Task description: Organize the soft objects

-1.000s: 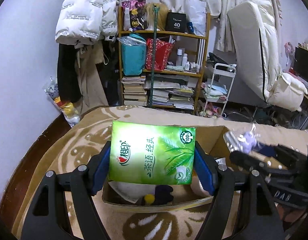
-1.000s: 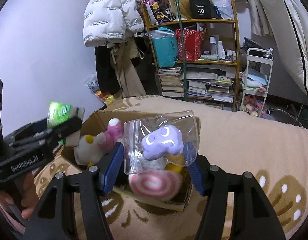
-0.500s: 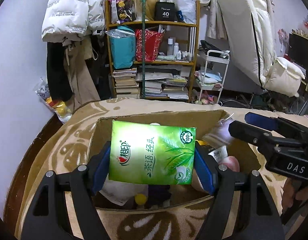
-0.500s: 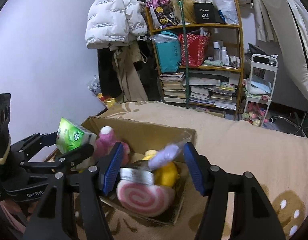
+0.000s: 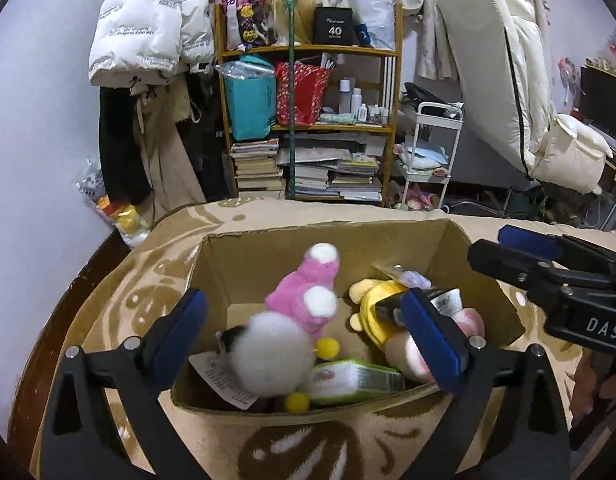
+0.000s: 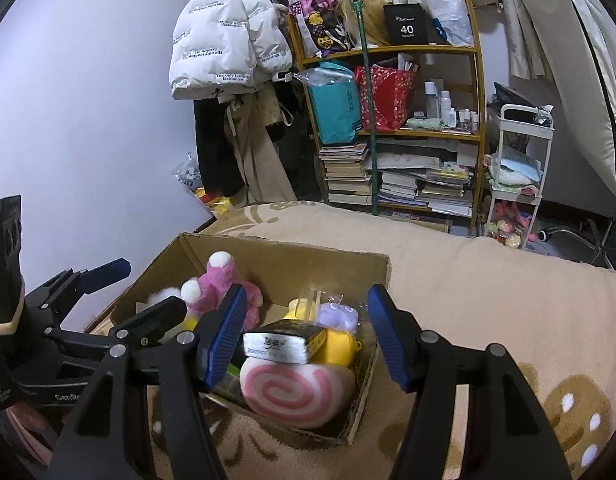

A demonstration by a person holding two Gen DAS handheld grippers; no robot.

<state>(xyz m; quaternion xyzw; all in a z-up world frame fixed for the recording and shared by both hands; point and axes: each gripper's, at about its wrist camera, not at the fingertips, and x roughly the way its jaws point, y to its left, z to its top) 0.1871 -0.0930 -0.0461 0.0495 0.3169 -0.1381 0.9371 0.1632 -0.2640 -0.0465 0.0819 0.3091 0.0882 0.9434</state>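
Left claw (image 5: 308, 340) pitched downward over the cardboard box (image 5: 328, 236), jaws opening wide, nothing between the pads. Green tissue pack (image 5: 356, 378) lies flat inside the box along its near wall, at 5 o'clock from the claw's midpoint, touching neither pad. Pink plush (image 5: 304, 292) and a white fluffy ball (image 5: 274, 354) sit between the jaws' lines, lower down in the box. Right claw (image 6: 304, 340) also angled down over the box, jaws parted, empty; bagged purple toy (image 6: 340, 314) and pink swirl cushion (image 6: 296, 394) lie below it. Box rests on a beige blanket (image 6: 488, 300).
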